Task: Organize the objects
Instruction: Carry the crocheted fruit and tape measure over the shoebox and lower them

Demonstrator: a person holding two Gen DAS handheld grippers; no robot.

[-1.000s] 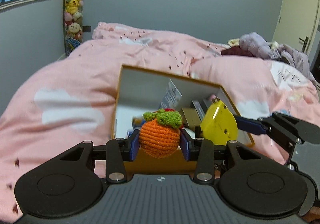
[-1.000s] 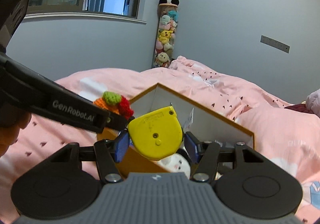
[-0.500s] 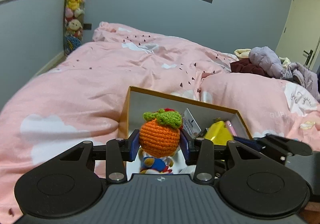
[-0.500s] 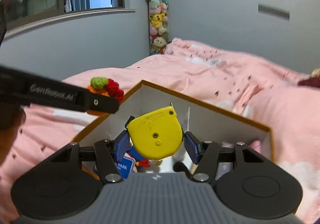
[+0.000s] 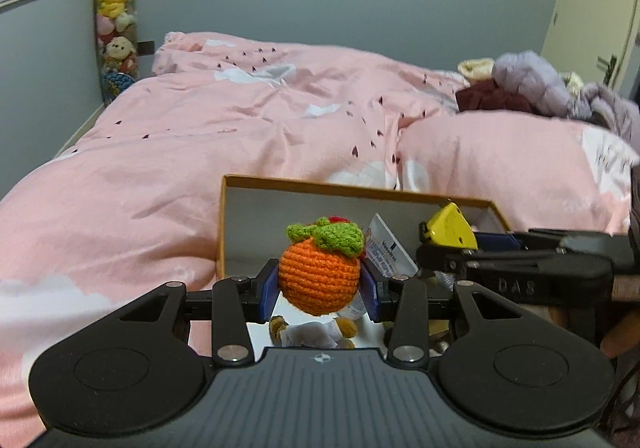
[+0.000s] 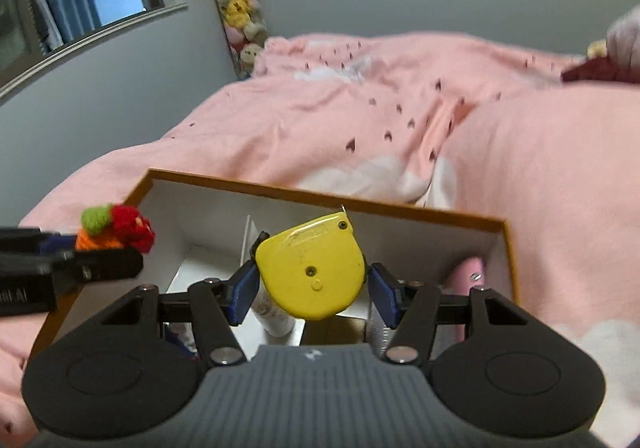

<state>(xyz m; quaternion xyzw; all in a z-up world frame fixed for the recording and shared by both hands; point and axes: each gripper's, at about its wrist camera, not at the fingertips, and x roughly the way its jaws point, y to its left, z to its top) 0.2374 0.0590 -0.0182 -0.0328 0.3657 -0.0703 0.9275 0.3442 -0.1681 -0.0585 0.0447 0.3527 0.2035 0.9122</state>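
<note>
The left hand-held gripper (image 5: 319, 285), low in the centre of the left wrist view, is closed on a crocheted orange (image 5: 318, 278) with green leaves, its blue pads (image 5: 269, 290) pressed against both sides of the ball. The orange hangs above the near part of an open cardboard box (image 5: 256, 181) with an orange rim and white inner walls, which sits on a bed under a pink duvet (image 5: 168, 167). Beneath the orange, inside the box, lies a small plush figure (image 5: 310, 330), partly hidden, and a white Vaseline tube (image 5: 386, 248) leans just to the right of it. The right hand-held gripper (image 6: 311, 290), low in the centre of the right wrist view, is clamped on a yellow tape measure (image 6: 311, 274), held over the middle of the box, above the white dividers. A pink item (image 6: 466, 272) rests in the box's right compartment; what it is cannot be told. At the left edge of that frame the left tool's finger and the orange appear over the box's left corner. A column of soft toys (image 5: 116, 19) stands in the upper left by the grey wall, and a heap of clothes (image 5: 532, 85) lies at the upper right on the bed.
</note>
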